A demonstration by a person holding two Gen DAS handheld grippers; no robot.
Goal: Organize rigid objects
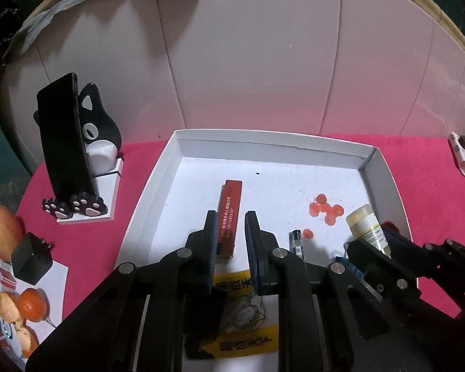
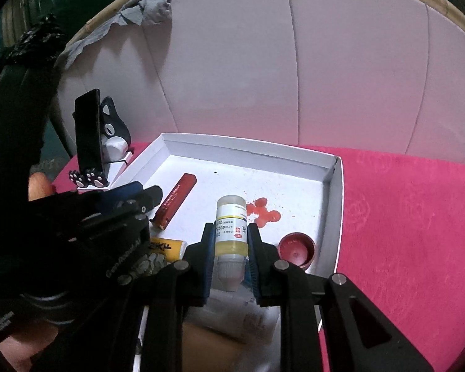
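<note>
Right wrist view: bottle (image 2: 231, 232) clamped between the right gripper (image 2: 231, 241) pads, cap end pointing back at the camera, base pointing into the tray (image 2: 333, 192). It hangs low over the tray's near right part; I can't tell if it touches the floor. Yellowish liquid inside. Red cap (image 2: 297, 249) lies open-side-up just right of it, inside the tray. Red spill (image 2: 263, 210) sits just past the bottle's base.

Left wrist view: left gripper (image 1: 231, 241) is clenched, with nothing visibly pinched. The red bar (image 1: 230, 223) shows in the gap between the fingers but lies flat on the tray floor beyond and below them, apparently not gripped. Yellow card (image 1: 241, 310) lies under the gripper at the tray's near edge. A small vial (image 1: 297, 241) lies right of the bar.

Outside the tray, on the pink cloth (image 1: 434, 186): phone (image 1: 63, 142) leaning on a cat stand (image 1: 100, 130) to the left, charger (image 1: 31, 260) and oranges (image 1: 28, 305) further left.

Risks, as I read it:
- Both grippers are crowded at the tray's near side; a sideways move could knock them together or nudge the vial.
- Setting the bottle down in the spill would smear it.
- If the red cap belongs to the bottle, tipping it nozzle-down may leak.
- Bottle is round; released on its side it may roll toward the cap or wall.
</note>
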